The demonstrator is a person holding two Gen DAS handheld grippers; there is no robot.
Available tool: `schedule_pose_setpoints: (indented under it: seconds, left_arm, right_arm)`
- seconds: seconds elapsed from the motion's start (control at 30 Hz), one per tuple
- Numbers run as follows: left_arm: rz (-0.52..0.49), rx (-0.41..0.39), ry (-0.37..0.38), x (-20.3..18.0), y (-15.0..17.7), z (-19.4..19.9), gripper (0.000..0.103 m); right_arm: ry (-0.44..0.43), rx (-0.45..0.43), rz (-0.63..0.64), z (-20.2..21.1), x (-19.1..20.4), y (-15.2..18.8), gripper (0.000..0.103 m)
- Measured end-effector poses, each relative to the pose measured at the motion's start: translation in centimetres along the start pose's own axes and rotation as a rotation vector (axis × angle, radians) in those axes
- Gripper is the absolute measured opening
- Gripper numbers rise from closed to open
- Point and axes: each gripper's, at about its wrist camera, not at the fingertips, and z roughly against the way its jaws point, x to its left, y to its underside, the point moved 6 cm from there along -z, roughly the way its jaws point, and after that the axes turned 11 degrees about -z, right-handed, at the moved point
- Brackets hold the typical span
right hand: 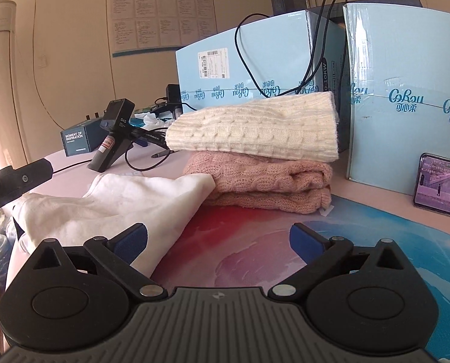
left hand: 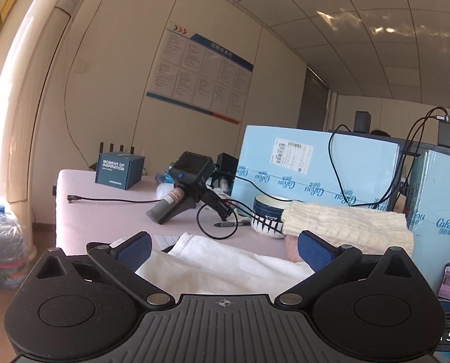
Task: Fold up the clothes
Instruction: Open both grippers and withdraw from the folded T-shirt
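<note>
Both grippers, left [left hand: 224, 249] and right [right hand: 218, 243], hang with fingers wide. The white garment [right hand: 119, 202] touches the stack's pink sweater [right hand: 264, 181] at 1 o'clock; tugging could topple the cream sweater [right hand: 255, 130].

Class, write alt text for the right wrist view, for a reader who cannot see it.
The open right hand-held gripper hovers over a colourful mat, its left finger above a crumpled white cotton garment. Behind lie a folded cream cable-knit sweater stacked on a folded pink knit sweater, with pale blue cardboard boxes beyond.

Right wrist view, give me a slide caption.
Open right gripper hovers by a white garment; cream sweater stacked on folded pink sweater.
</note>
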Motion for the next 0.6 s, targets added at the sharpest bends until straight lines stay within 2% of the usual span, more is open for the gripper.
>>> schedule_pose_setpoints:
  seconds: [0.17,0.27,0.4,0.6]
  left_arm:
    - [0.02,0.056,-0.051,-2.4,0.7,1.4,0.103]
    - [-0.007,0.049,-0.121,-3.4,0.8,2.4,0.103]
    - [0.015,-0.001,-0.232,-3.6,0.5,3.8,0.103]
    - [-0.034,-0.076,-0.323,-4.0,0.2,4.9,0.103]
  right_arm:
    - [-0.014,-0.031,0.0,2.0,-1.4,0.2,0.102]
    - [-0.029,-0.065,-0.013,3.0,-2.1,0.1,0.102]
    - [-0.028,-0.141,-0.043,4.3,-2.7,-0.2,0.102]
    - [-0.026,-0.248,0.04,6.0,-1.6,-0.2,0.103]
